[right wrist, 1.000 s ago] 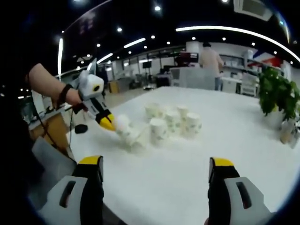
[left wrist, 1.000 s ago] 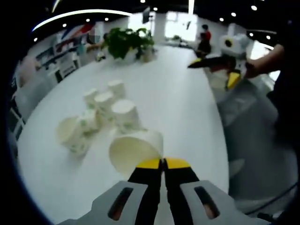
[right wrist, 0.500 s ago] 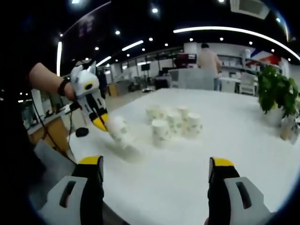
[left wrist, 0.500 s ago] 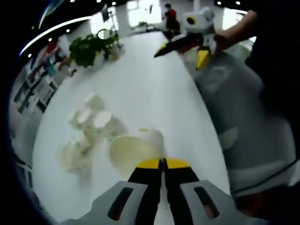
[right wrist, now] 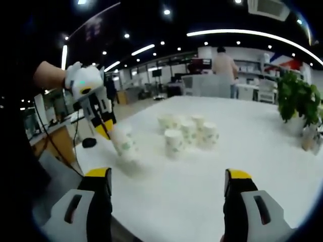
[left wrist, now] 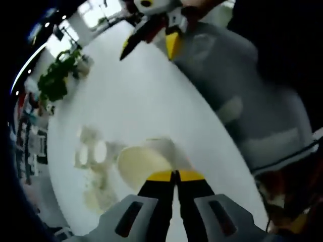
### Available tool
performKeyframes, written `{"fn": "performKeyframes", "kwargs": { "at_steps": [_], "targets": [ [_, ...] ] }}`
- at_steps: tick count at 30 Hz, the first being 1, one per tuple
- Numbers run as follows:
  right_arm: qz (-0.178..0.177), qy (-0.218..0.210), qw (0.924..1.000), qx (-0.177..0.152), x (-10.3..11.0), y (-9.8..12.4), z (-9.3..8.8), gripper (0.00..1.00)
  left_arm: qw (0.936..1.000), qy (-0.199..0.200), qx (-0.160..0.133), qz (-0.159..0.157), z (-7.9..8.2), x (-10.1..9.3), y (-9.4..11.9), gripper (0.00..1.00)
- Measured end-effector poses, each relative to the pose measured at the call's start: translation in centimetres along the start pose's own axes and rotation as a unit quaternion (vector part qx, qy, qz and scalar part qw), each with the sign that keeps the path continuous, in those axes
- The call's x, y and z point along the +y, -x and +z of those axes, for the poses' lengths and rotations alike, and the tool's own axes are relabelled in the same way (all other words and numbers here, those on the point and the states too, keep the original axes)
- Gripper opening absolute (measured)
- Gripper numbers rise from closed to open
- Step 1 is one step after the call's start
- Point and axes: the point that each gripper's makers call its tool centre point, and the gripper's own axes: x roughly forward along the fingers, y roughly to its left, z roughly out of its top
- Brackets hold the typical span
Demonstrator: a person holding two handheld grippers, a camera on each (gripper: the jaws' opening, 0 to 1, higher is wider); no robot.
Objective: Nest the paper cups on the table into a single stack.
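Open-plan office: ceiling light strips [right wrist: 252, 34], desks [right wrist: 212, 83] (distant), potted plant [right wrist: 298, 103].

Potted plant [right wrist: 299, 103], standing person [right wrist: 225, 64] (back turned), ceiling lights [right wrist: 151, 46]

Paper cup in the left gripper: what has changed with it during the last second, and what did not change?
The left gripper, shut on a paper cup, has lifted it off the table and tipped it from lying towards upright, base down. Unchanged: its grip on the rim, the cluster of cups on the table, and the right gripper, open and holding nothing.
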Motion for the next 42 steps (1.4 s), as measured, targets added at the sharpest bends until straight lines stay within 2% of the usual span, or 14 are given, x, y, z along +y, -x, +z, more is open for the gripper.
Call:
{"fn": "performKeyframes", "kwargs": {
  "at_steps": [3, 6, 10, 12, 14, 20, 26, 32, 34, 38, 40, 42],
  "targets": [
    [0.0, -0.004, 1.0, -0.001, 0.0, 0.2, -0.1, 0.9, 0.9979, -0.059, 0.017, -0.018, 0.4, -0.6, -0.2, 0.0],
    [-0.001, -0.006, 1.0, -0.001, 0.0, 0.3, -0.2, 0.9, 0.9918, -0.118, 0.039, -0.03, 0.6, -1.0, -0.5, 0.0],
    [-0.002, -0.011, 0.9999, -0.005, -0.2, 0.4, -0.2, 0.9, 0.9877, -0.141, 0.054, -0.038, 1.0, -1.3, -0.7, 0.0],
    [-0.002, -0.011, 0.9999, -0.006, -0.1, 0.4, -0.1, 0.9, 0.9808, -0.176, 0.072, -0.043, 0.9, -1.3, -0.8, 0.0],
    [-0.001, -0.01, 0.9999, -0.007, -0.1, 0.4, -0.1, 0.9, 0.9779, -0.187, 0.079, -0.049, 1.0, -1.5, -0.8, 0.0],
    [-0.001, -0.012, 0.9999, -0.01, -0.2, 0.4, 0.0, 0.9, 0.9625, -0.246, 0.1, -0.054, 1.5, -1.5, -1.3, 0.0],
    [0.0, -0.015, 0.9998, -0.014, -0.4, 0.6, 0.2, 0.9, 0.9581, -0.263, 0.105, -0.042, 1.8, -1.1, -2.2, 0.0],
    [0.003, -0.012, 0.9998, -0.013, -0.5, 0.6, 0.3, 0.9, 0.9533, -0.275, 0.115, -0.048, 1.5, -1.1, -3.2, 0.0],
    [0.004, -0.015, 0.9998, -0.012, -0.5, 0.6, 0.2, 0.89, 0.9546, -0.272, 0.114, -0.043, 1.5, -0.9, -3.6, 0.0],
    [0.007, -0.014, 0.9998, -0.012, -0.6, 0.6, 0.3, 0.89, 0.9522, -0.28, 0.116, -0.04, 1.7, -0.9, -4.3, 0.0],
    [0.007, -0.014, 0.9998, -0.012, -0.7, 0.6, 0.3, 0.89, 0.9569, -0.264, 0.112, -0.043, 1.8, -1.0, -4.9, 0.0],
    [0.006, -0.014, 0.9998, -0.014, -0.8, 0.6, 0.3, 0.89, 0.9563, -0.265, 0.116, -0.046, 1.7, -1.1, -5.3, 0.0]
  ]
}}
